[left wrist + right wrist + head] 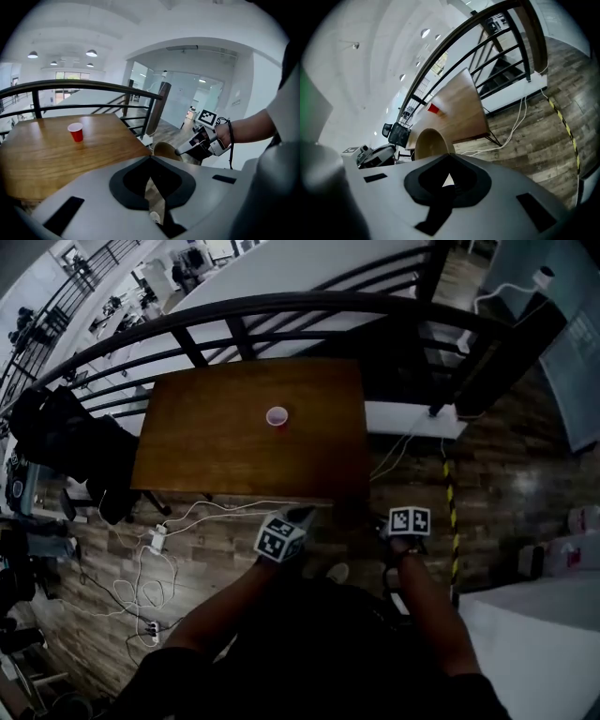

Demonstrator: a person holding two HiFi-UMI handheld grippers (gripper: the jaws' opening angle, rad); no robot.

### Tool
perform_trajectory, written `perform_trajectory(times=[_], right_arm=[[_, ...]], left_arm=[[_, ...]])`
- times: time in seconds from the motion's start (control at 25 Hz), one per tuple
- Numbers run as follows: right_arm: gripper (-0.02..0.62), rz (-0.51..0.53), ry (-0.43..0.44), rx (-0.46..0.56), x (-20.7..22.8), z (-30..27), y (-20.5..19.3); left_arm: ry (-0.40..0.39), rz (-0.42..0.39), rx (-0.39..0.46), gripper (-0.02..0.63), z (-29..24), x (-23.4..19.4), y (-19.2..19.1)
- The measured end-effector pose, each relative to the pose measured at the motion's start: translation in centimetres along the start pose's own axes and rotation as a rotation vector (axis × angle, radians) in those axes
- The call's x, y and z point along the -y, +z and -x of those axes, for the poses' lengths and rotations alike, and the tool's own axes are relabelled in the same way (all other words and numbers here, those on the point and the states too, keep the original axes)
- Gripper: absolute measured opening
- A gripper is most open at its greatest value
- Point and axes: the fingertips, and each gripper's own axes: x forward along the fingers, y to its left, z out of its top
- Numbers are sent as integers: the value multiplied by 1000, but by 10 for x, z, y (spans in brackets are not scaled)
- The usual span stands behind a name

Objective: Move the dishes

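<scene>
Here's the table (pixel 234 437), bare wood apart from a red cup (pixel 277 416) standing near its middle. Both grippers hang on the near side of the table, short of its edge and over the floor.

The right gripper (pixel 179 151) has its jaws squeezed nearly together. It looks to be pinching the rim of a tan bowl (pixel 430 143), though the contact point itself sits behind the gripper's own body, so take that as likely rather than certain. The bowl is up in the air just off the table's near edge, not over the top and well apart from the cup.

The left gripper (pixel 150 161) is beside it, jaw tips meeting with nothing between them, only floor showing through the slit.

So the step in hand reads as the carry: the dish is lifted and pointed at the table, not yet delivered. The next move calls for bringing the bowl in over the tabletop, levelling it, lowering it onto bare wood clear of the cup, and only then spreading the right jaws. The free left gripper could steady the far rim if the bowl tips.
</scene>
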Motion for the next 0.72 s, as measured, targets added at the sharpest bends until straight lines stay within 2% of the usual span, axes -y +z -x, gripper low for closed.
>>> perform_trajectory(times=[0.16,0.28,0.44,0.72], right_arm=[[15,76,35,-30,-43,-39,16],[15,102,48,-47,-67,-64,21],[16,109,48,-72,-94,-93,17],[15,95,36,-61,-156,-155,25]], left_arm=[[64,34,10,-9,29,-38,-14],[82,40,11,-9,42,-59,-22],[81,49,25,-11,59,-84,-26],[52,46,41,-9,100,-159,-30]])
